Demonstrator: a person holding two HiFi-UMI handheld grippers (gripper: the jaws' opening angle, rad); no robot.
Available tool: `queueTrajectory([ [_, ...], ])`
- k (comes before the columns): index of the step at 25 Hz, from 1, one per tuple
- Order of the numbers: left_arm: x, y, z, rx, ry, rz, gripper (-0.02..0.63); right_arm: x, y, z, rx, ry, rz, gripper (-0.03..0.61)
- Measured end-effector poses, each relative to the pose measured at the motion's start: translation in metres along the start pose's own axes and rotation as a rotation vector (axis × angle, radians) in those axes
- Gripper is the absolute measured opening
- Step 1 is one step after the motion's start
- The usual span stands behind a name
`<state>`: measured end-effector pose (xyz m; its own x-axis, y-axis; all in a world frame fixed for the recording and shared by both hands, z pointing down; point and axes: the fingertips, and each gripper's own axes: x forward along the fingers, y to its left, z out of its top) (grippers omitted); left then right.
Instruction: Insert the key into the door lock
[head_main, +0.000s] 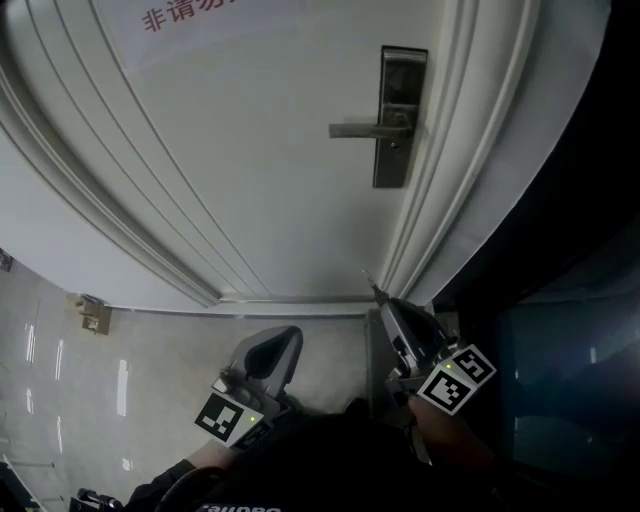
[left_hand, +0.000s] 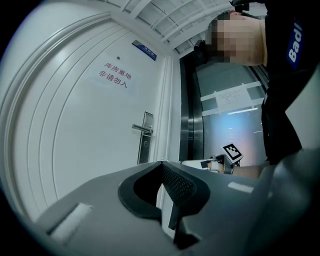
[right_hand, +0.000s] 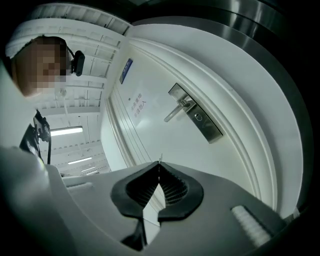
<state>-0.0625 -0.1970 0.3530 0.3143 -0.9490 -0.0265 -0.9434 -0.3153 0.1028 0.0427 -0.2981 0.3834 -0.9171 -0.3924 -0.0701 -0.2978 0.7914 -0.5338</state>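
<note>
Reading this as the approach step: right gripper (head_main: 385, 300) is clenched on the key (right_hand: 159, 160) (only a thin tip pokes past the pads, so that's my call), well short of the lock plate (head_main: 402, 100) on the door (head_main: 250, 180). Low beside it, the left gripper (head_main: 285, 340) is pinched together w/ nothing in it. Next: lift tip to the keyhole below the lever handle (head_main: 370, 128), blade lined up w/ slot. Keyhole too small to make out; rest of the key is hidden btw the jaws.

White door (head_main: 250, 150) w/ red lettering (head_main: 185, 15), silver-grey lock plate (head_main: 392, 165) & handle (head_main: 365, 129), pale beige floor tiles (head_main: 150, 370).
</note>
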Motion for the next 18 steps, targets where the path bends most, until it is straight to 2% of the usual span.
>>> queueTrajectory([
  [4,0.014,0.019,-0.003,-0.004,-0.01,-0.037,0.017,0.015,-0.015,0.004,0.074,-0.024,-0.031,0.008],
  [9,0.025,0.047,-0.004,-0.011,-0.005,-0.122,0.017,0.033,-0.023,0.006,0.157,-0.072,-0.095,0.008],
  [14,0.032,0.08,0.01,-0.003,-0.02,-0.227,0.017,0.053,-0.021,0.015,0.225,-0.149,-0.151,0.008],
  [18,0.035,0.105,0.015,-0.01,-0.024,-0.293,0.017,0.065,-0.028,0.024,0.324,-0.227,-0.181,0.008],
])
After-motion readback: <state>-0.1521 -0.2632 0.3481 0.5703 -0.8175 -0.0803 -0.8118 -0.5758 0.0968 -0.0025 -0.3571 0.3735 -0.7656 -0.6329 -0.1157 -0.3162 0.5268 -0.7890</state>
